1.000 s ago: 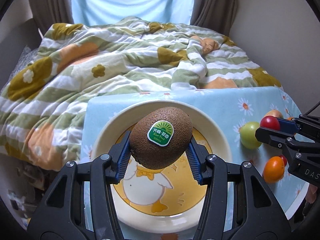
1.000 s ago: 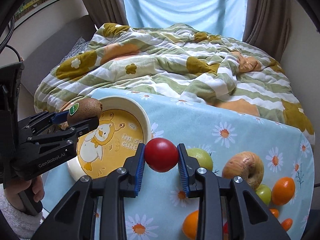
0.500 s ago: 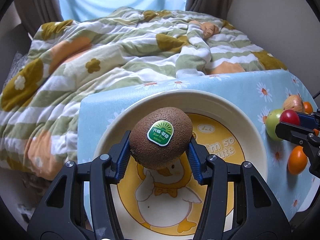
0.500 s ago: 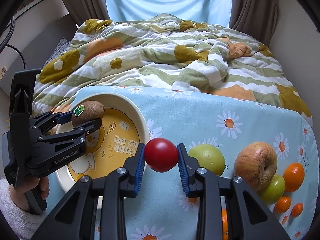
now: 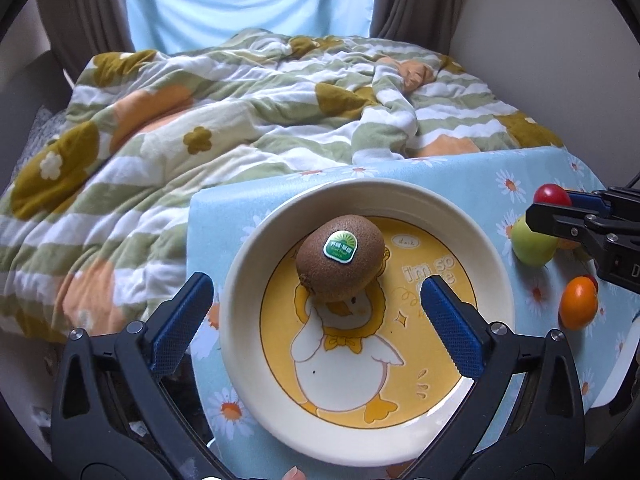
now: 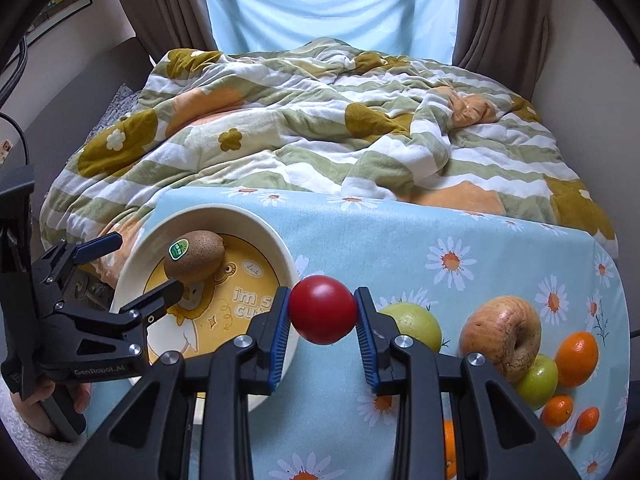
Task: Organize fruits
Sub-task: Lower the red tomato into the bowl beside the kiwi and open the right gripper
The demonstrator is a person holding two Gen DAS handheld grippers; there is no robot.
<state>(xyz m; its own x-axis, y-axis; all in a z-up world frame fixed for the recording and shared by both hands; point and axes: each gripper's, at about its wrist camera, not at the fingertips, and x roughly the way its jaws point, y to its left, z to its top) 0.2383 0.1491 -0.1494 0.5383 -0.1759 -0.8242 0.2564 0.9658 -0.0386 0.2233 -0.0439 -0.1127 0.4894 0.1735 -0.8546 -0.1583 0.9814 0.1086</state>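
Observation:
A brown kiwi (image 5: pixel 340 261) with a green sticker lies in the cream duck-print bowl (image 5: pixel 496 272), free of the fingers. My left gripper (image 5: pixel 316 324) is open, its blue pads wide apart just behind the kiwi. In the right wrist view the kiwi (image 6: pixel 195 256) rests in the bowl (image 6: pixel 280 248), with the left gripper (image 6: pixel 132 264) beside it. My right gripper (image 6: pixel 322 312) is shut on a red round fruit (image 6: pixel 322 309), held above the tablecloth by the bowl's right rim. It also shows in the left wrist view (image 5: pixel 553 195).
On the blue daisy tablecloth (image 6: pixel 400 240) at the right lie a green apple (image 6: pixel 412 322), a brownish apple (image 6: pixel 500 332), a smaller green fruit (image 6: pixel 538 376), an orange (image 6: pixel 576 358) and small oranges (image 6: pixel 558 411). A rumpled quilt (image 6: pixel 300 120) covers the bed behind.
My left gripper has opened and let the kiwi go; the kiwi now lies in the bowl. My right gripper keeps its hold on the red fruit near the bowl's rim.

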